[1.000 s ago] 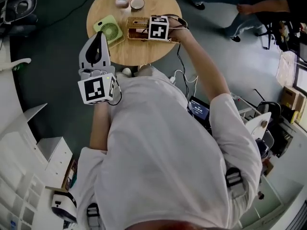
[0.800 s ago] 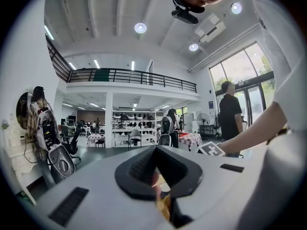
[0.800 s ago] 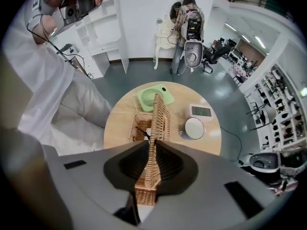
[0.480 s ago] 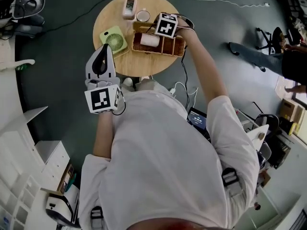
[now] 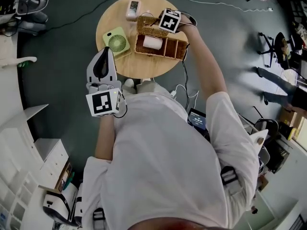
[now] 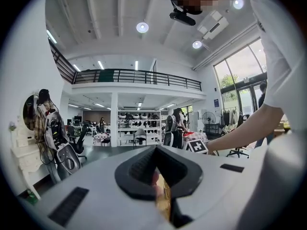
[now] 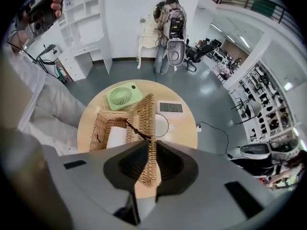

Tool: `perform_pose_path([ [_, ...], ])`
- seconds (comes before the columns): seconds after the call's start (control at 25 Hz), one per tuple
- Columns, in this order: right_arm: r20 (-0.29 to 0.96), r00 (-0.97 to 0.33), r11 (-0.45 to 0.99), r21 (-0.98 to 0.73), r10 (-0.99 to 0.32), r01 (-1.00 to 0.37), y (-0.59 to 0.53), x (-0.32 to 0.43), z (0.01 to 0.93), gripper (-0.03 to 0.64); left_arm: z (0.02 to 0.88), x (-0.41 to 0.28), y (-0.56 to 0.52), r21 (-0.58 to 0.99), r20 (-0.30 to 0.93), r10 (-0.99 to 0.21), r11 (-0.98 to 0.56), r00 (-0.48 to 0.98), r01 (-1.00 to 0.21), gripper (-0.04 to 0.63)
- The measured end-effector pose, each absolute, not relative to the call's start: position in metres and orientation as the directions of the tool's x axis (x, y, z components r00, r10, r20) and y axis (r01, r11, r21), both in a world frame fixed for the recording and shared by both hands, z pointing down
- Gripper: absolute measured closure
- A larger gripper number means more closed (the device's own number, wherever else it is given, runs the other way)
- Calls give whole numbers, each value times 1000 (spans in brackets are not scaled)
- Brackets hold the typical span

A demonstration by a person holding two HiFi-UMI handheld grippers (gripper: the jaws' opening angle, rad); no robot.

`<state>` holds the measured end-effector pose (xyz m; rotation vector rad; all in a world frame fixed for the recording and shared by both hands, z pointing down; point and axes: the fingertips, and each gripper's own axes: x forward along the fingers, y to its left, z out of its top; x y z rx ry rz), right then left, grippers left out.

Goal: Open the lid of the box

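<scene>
Head view: lid (image 5: 146, 19) partly behind right hand-held gripper (image 5: 159, 25).

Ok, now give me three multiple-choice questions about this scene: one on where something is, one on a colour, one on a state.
1. Where is the white roll? A in the wicker box; B on the floor; C on a chair.
2. What colour is the fan? A red; B green; C black.
3. The right gripper is: A open; B shut on the fan; C shut on the lid.
Answers: A, the roll lies in an uncovered compartment; B, its housing is pale green; C, the jaws pinch the raised lid's edge.
</scene>
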<state>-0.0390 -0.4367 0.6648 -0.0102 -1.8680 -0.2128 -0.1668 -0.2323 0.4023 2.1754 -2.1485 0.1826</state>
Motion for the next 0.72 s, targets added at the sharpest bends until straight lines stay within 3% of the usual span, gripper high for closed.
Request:
perform_pose_path([
  [0.52,941,-331,989,109,-69,104,-417,-37,615,617,403,-168,-221,-2,130,-991,-29,28,-1000,601],
  [0.72,935,-328,965,199,-134,173,-396,-40,593,617,399,-167,-216,-3,119,-991,-58,57,-998,601],
])
